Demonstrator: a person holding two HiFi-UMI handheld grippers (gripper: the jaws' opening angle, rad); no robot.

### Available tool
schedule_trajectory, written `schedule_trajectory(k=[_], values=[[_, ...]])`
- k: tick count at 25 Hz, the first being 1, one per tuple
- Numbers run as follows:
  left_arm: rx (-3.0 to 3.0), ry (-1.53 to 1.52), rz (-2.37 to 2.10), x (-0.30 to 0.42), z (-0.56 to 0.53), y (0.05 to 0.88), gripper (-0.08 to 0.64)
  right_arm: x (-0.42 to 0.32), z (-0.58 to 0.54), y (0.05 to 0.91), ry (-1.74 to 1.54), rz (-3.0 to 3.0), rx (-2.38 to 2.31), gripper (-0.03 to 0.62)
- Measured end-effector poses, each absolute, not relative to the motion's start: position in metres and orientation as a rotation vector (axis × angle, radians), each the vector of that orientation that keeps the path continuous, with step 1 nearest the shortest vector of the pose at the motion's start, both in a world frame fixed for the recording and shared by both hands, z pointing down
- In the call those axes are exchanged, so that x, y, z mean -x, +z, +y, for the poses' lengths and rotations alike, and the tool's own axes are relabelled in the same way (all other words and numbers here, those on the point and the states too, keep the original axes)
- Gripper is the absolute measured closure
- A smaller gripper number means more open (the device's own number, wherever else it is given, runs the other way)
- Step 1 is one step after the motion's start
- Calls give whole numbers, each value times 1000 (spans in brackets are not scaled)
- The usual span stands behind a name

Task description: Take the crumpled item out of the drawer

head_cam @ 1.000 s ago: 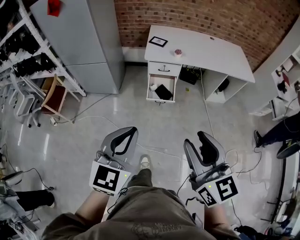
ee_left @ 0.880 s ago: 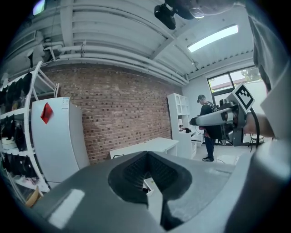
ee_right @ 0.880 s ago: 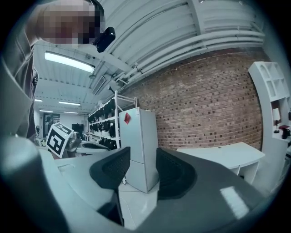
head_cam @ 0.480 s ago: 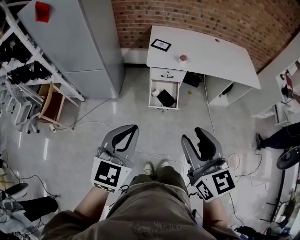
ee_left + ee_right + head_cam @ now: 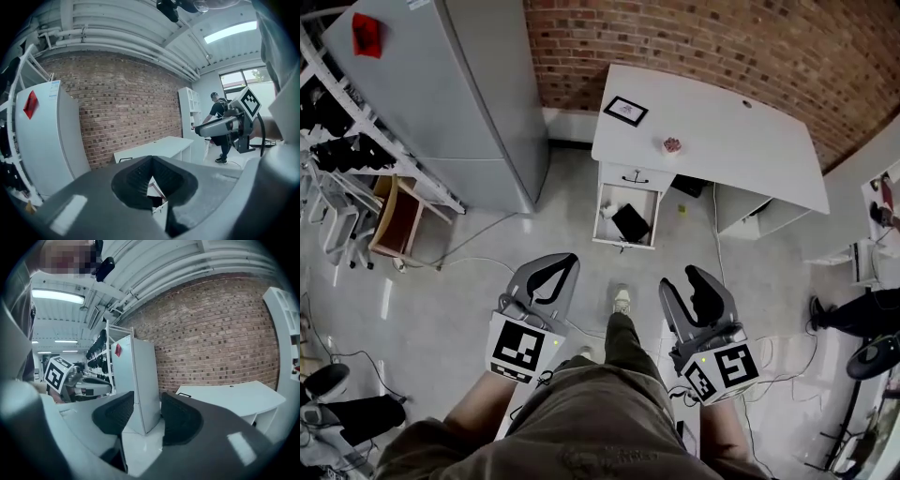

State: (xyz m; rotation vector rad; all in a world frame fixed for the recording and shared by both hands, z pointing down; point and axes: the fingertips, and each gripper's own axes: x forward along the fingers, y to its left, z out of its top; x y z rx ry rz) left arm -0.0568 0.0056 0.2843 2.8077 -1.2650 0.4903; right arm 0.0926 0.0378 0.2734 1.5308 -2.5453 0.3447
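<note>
The white desk (image 5: pixel 741 141) stands ahead against the brick wall. Its drawer (image 5: pixel 624 242) is pulled open. Inside lie a white crumpled item (image 5: pixel 607 210) at the left and a flat black thing (image 5: pixel 632 223) beside it. Both grippers hover at waist height over the floor, well short of the drawer. My left gripper (image 5: pixel 565 260) (image 5: pixel 151 159) has its tips touching and holds nothing. A bit of the drawer (image 5: pixel 159 206) shows below those tips. My right gripper (image 5: pixel 682 279) (image 5: pixel 147 404) is open by a narrow gap, with nothing in it.
A tall grey cabinet (image 5: pixel 459 84) stands left of the desk, with shelving (image 5: pixel 337 122) and a wooden chair (image 5: pixel 394 216) further left. On the desk are a framed picture (image 5: pixel 625 111) and a small pink thing (image 5: pixel 672 145). Cables cross the floor. Another person (image 5: pixel 853 314) stands at the right.
The person has stepped forward, so the desk and open drawer have come nearer in the head view. Both grippers keep their pose and jaw state.
</note>
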Motion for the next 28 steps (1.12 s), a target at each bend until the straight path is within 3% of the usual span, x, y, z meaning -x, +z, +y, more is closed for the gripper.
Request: schedule_trajectory(k=[16, 28], values=[[-2606, 698, -1351, -12, -191, 333, 559, -150, -172, 334, 453, -2551, -1200, 374], [-2539, 716, -1424, -16, -245, 342, 559, -145, -241, 357, 470, -2576, -1062, 369]])
